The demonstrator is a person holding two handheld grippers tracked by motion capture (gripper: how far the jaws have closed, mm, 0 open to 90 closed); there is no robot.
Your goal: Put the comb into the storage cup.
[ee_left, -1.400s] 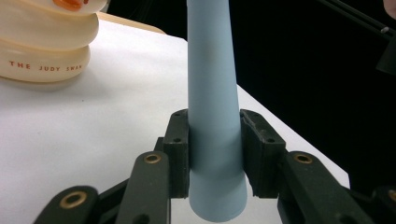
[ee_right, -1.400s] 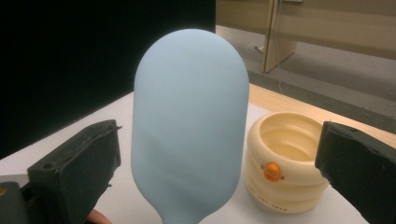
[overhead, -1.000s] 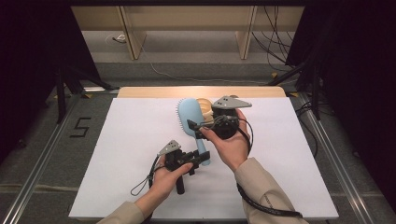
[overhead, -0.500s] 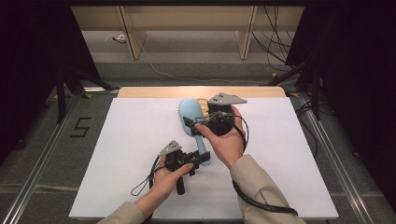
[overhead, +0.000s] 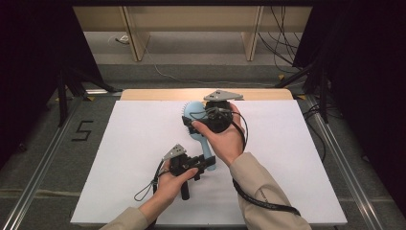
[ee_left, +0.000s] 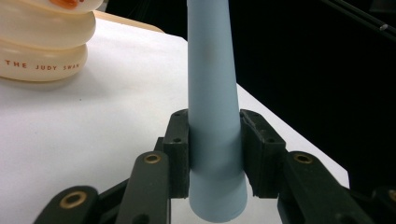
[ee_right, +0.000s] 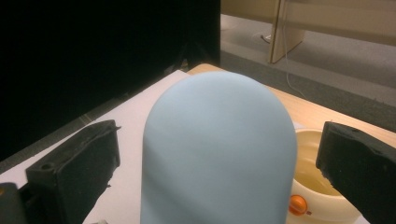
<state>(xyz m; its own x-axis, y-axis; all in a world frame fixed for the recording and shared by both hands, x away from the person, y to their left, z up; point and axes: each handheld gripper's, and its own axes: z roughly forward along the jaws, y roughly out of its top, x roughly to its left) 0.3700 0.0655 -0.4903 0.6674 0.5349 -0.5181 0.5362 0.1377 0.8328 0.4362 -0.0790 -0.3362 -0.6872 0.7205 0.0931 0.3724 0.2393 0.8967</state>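
Observation:
A light blue hairbrush (overhead: 192, 111) lies on the white table (overhead: 119, 158), bristles facing left, handle toward the person. My left gripper (overhead: 205, 164) is shut on the handle's end; in the left gripper view the pads (ee_left: 180, 149) press both sides of the blue handle (ee_left: 212, 93). My right gripper (overhead: 197, 122) reaches over the brush head from the right. In the right gripper view the smooth back of the head (ee_right: 219, 149) stands between the wide-apart fingers (ee_right: 74, 163), with a gap on each side, so the right gripper (ee_right: 219, 158) is open.
A cream, rounded plastic container (ee_left: 46, 42) with orange lettering stands just behind the brush head; the same container (ee_right: 317, 186) has an orange button. A wooden strip (overhead: 158, 94) edges the table's far side. Dark drapes flank the table.
The right hand and its gripper have shifted a little to the left over the brush head. The left gripper has stayed on the handle.

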